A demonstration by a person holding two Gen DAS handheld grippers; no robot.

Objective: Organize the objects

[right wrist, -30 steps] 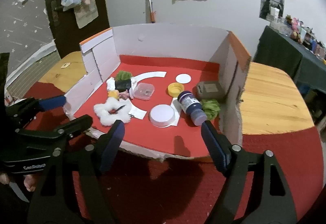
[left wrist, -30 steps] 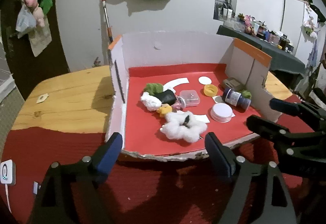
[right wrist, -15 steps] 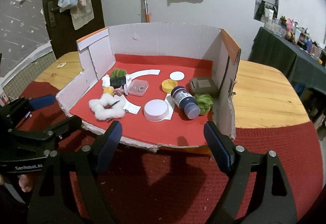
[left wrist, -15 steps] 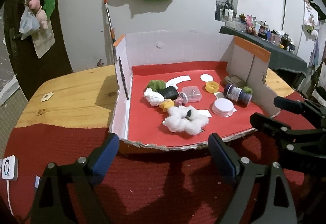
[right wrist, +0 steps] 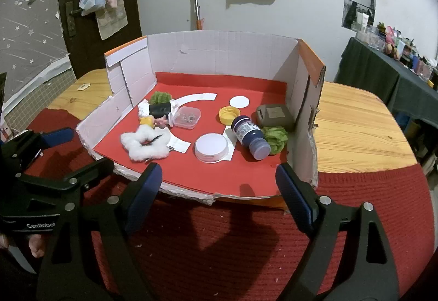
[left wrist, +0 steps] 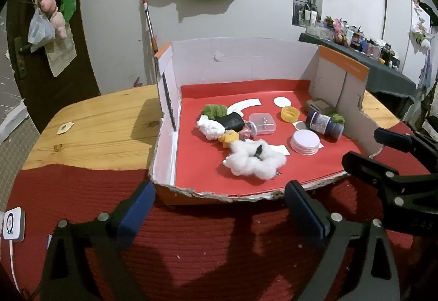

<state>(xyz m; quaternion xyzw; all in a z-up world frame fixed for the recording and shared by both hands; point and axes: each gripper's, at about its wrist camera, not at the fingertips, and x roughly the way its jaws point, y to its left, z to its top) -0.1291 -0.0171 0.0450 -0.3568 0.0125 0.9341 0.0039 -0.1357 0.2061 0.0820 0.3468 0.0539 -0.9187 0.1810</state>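
Observation:
A cardboard box [left wrist: 246,65] with a red floor holds a white fluffy scrunchie [left wrist: 254,161], a round white-lidded tin [left wrist: 305,141], a dark blue bottle [left wrist: 324,124] lying on its side, a yellow cap [left wrist: 290,113] and a small clear case [left wrist: 262,123]. My left gripper [left wrist: 217,201] hovers over the red cloth just in front of the box, its jaws opening with nothing between them. My right gripper [right wrist: 217,178] stands at the box's front right, jaws also opening and empty. Each gripper shows in the other's view: the right gripper [left wrist: 364,146], the left gripper [right wrist: 87,149].
Also in the box are a black and white fluffy bundle [right wrist: 158,109], an olive case [right wrist: 273,115], green fluff [right wrist: 275,138] and paper pieces [right wrist: 239,102]. The box stands on a wooden table [left wrist: 104,126] partly covered by red cloth [left wrist: 205,246]. A white device [left wrist: 12,224] lies at the left.
Both grippers' jaws have spread wider. The box now sits a little farther from the fingertips in both views. Nothing in the box has moved.

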